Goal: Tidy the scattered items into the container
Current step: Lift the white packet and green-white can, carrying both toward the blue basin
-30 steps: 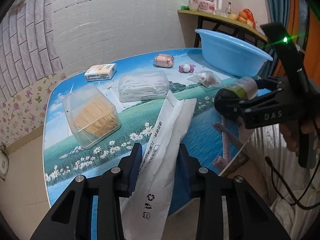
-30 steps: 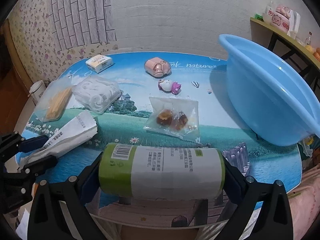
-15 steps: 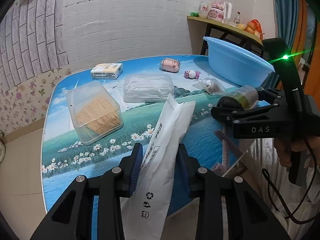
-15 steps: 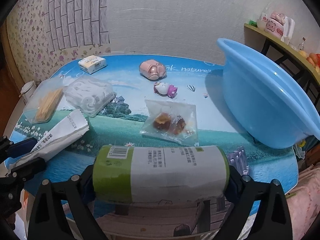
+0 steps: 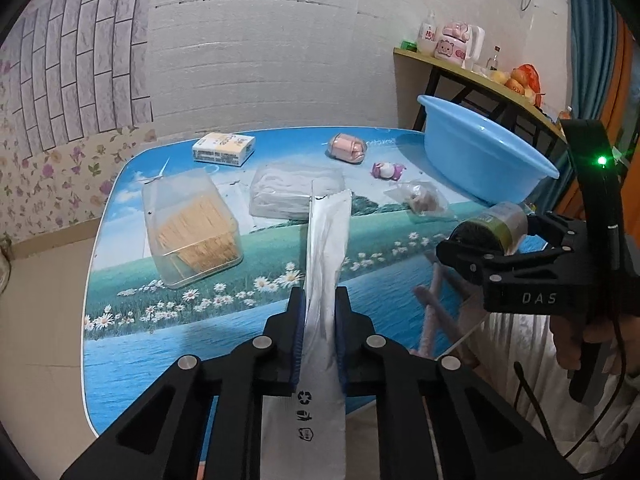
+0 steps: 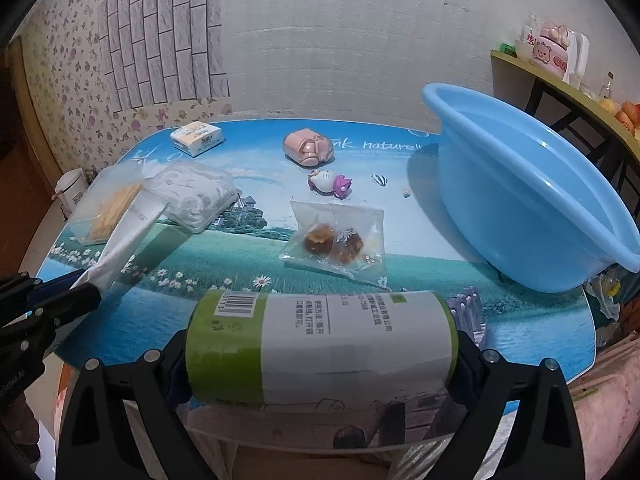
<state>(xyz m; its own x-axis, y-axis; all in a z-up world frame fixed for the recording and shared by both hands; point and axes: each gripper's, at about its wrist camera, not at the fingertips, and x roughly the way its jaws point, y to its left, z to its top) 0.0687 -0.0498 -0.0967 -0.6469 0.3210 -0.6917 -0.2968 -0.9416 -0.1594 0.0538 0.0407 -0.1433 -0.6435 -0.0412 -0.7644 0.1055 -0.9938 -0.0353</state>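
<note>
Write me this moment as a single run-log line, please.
left tool: shut on white packet | right tool: shut on green roll | blue basin: no items visible inside | both held above table edge

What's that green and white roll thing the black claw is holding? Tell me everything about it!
The green and white cylindrical roll lies sideways, pinched at both ends between the jaws of the right gripper. A white paper label with small printed text wraps its middle, green bands show at each end, and a barcode sits near its left end. The left wrist view shows a dark end face. It is held off the table's near edge, touching only the jaws.
</note>
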